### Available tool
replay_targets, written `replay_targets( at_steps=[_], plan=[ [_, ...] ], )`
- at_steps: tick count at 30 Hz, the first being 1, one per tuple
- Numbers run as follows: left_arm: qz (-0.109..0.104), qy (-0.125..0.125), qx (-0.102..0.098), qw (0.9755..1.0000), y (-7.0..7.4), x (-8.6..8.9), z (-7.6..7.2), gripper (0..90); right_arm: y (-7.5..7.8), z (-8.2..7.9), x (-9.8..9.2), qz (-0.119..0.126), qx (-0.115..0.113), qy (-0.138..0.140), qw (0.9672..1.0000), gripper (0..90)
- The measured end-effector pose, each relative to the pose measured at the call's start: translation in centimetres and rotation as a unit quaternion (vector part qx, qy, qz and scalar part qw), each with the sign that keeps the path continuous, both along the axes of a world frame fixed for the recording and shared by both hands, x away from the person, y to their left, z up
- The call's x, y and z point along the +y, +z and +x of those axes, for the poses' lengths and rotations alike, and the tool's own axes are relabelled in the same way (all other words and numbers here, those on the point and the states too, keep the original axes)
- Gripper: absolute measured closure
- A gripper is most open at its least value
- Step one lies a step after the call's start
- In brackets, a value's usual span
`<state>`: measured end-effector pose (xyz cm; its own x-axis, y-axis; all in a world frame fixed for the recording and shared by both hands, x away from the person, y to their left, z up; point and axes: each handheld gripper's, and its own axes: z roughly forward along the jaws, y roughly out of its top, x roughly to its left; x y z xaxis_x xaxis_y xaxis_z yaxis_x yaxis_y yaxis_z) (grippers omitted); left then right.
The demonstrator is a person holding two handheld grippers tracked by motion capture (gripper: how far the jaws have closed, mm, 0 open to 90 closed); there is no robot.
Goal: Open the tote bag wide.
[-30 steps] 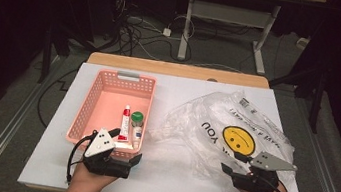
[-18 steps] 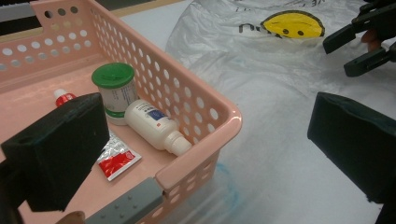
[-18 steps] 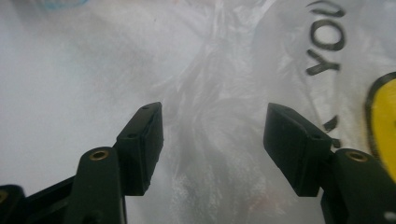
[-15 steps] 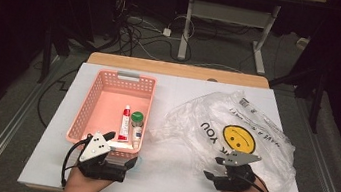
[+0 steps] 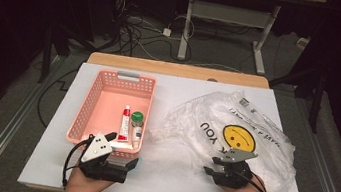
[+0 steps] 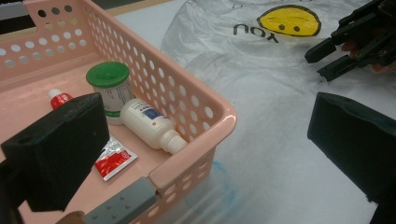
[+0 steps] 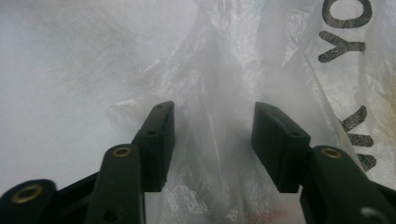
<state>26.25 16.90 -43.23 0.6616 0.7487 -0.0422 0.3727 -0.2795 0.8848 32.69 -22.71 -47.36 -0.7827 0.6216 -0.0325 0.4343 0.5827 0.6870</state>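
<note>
I work at a white table top (image 5: 172, 177) with a wooden edge along its far side; beyond it the room is dark, with cables (image 5: 137, 31) tangled on the floor and the grey legs of another desk (image 5: 261, 43) behind.

On my left half stands a pink perforated basket (image 5: 91, 100). Inside, near its right wall, lie a red-and-white tube (image 5: 124, 124), a green-capped jar (image 5: 137, 117) standing upright, and a small white bottle (image 6: 152, 126) on its side, touching the jar's foot. On my right half sprawls a crumpled clear plastic bag (image 5: 194, 124) printed with a yellow smiley face (image 5: 241, 136) and black lettering.

My left gripper (image 5: 123, 162) hovers at the basket's near right corner, jaws spread wide and empty, one over the basket's inside and one over the table beside it. My right gripper (image 7: 212, 140) sits low at the bag's near edge; its jaws have just been closing, and a raised fold of the film stands between them, but I see a gap at each pad, so it is not pinched yet.
</note>
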Motion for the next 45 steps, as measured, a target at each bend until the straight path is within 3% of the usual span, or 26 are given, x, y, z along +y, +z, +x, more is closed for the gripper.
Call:
replay_targets(
  at_steps=[15, 22, 35, 37, 38, 41, 43, 44, 45],
  plan=[
    [-0.002, 0.001, 0.001, 1.0, 0.0, 0.1, 0.0, 0.0, 0.5, -0.1, -0.9, 0.008, -0.005, 0.0, 1.0, 70.9],
    [-0.004, 0.002, 0.002, 1.0, 0.0, 0.2, 0.0, 0.0, 1.1, -0.3, -1.1, 0.031, -0.011, 0.002, 0.9994, 75.7],
    [-0.003, 0.002, 0.002, 1.0, 0.0, 0.1, 0.0, 0.0, 0.1, 0.2, -0.9, 0.007, 0.005, 0.002, 1.0, 78.2],
    [-0.003, 0.001, 0.002, 1.0, 0.0, 0.1, 0.0, 0.0, 0.1, 0.2, -0.8, 0.002, 0.004, 0.001, 1.0, 81.6],
    [-0.003, 0.001, 0.002, 1.0, 0.0, 0.1, 0.0, 0.0, 0.1, 0.2, -0.7, 0.001, 0.003, 0.001, 1.0, 87.8],
    [-0.004, 0.001, 0.002, 1.0, 0.0, 0.1, 0.0, 0.0, 0.1, 0.1, -0.7, 0.0, 0.002, -0.001, 1.0, 90.0],
    [-0.003, 0.001, 0.001, 1.0, 0.1, 0.1, -0.1, 0.0, 0.3, 0.0, -0.8, 0.01, -0.008, 0.002, 0.9999, 90.0],
    [-0.004, 0.001, 0.001, 1.0, 0.1, 0.2, -0.1, 0.0, 0.8, -0.2, -1.0, 0.026, -0.026, -0.006, 0.9993, 90.0],
    [-0.004, 0.001, 0.001, 1.0, 0.1, 0.2, -0.1, 0.0, 0.8, -0.2, -1.0, 0.026, -0.026, -0.006, 0.9993, 90.0]
  ],
)
